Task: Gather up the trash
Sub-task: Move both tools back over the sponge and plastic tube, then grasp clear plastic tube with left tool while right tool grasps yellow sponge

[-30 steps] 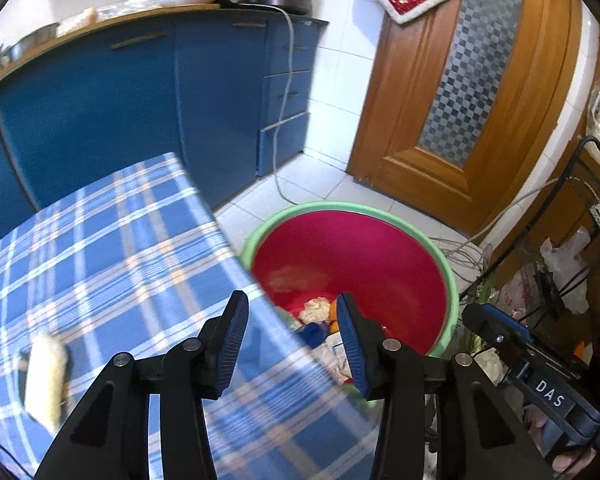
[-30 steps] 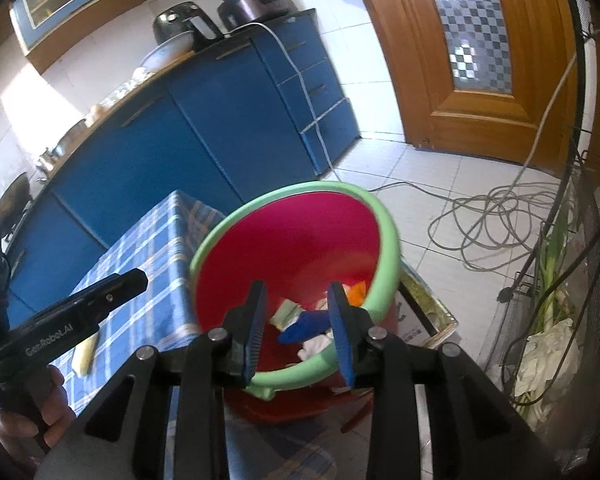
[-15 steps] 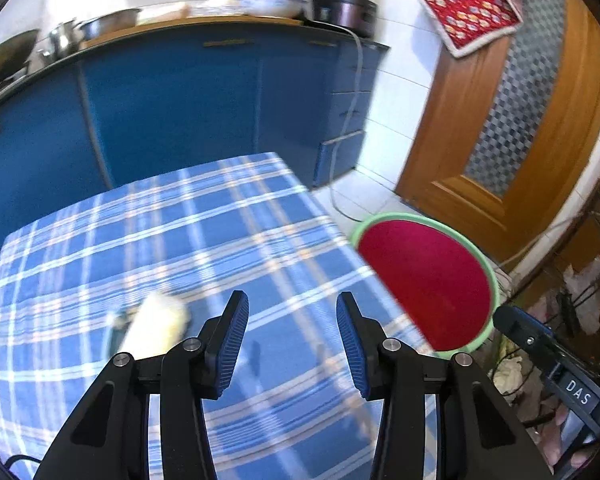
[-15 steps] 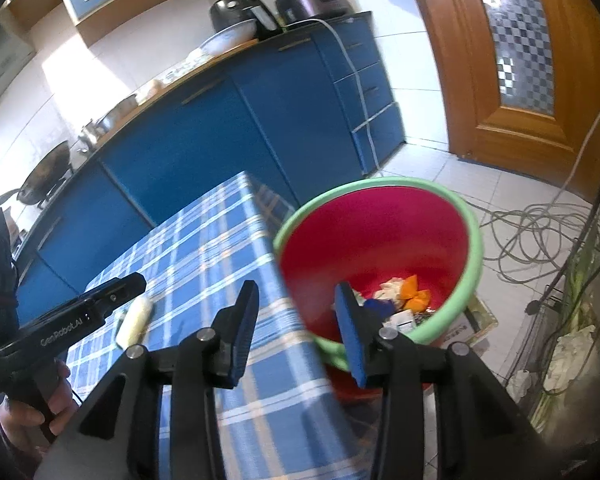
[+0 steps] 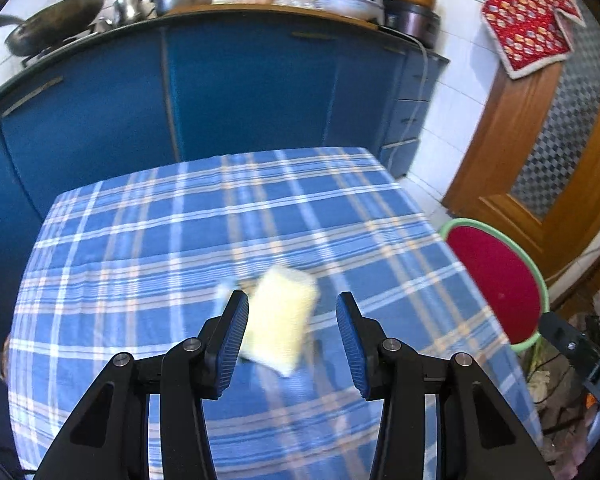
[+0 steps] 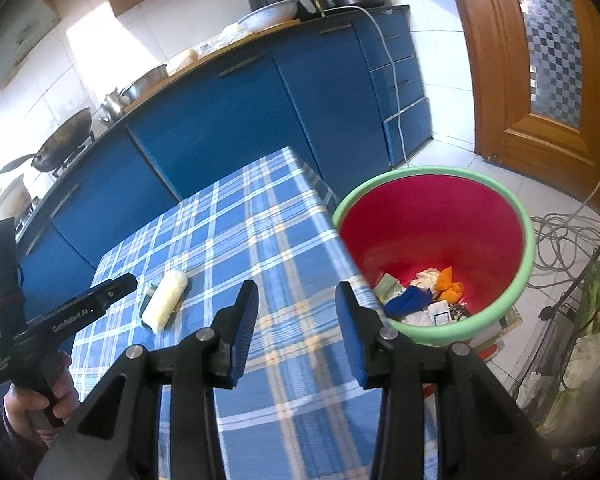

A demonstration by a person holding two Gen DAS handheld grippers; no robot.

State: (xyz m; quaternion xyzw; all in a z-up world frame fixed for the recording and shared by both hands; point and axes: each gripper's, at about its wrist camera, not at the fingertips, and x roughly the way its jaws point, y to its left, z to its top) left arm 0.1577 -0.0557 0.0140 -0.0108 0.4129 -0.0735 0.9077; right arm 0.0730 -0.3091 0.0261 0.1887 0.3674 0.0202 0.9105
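Checked tablecloth (image 5: 148,240) holds one pale wrapper (image 5: 278,320); one bin (image 6: 500,304) beside.

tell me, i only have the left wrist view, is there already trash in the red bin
Observer: Yes. The right wrist view looks into the red bin: an orange scrap, a blue piece and paper lie at the bottom.
Operator: is the right gripper holding anything
Observer: No, the right gripper is open and empty, above the table edge by the bin.
Operator: anything else beside the pale roll
Observer: A small item sits against the pale roll; too small to identify.
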